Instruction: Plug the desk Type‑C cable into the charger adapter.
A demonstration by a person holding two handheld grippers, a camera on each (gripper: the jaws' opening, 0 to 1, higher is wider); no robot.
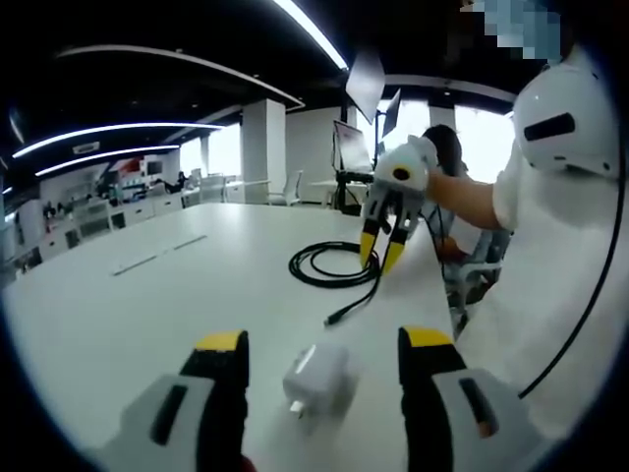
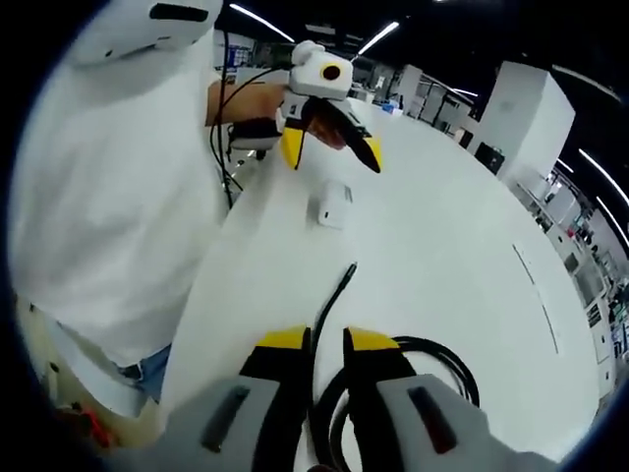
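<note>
Left gripper view: one charger adapter (image 1: 317,379) between spread left claw (image 1: 322,359); right claw (image 2: 326,351) pinching one cable (image 2: 331,300).

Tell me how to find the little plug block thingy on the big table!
Start at the big white table, at the edge near the person in white. The charger adapter lies there between the left gripper's open yellow-tipped jaws. It is the small white block, while its neighbour, the cable, is black, thin and coiled farther along the table.
</note>
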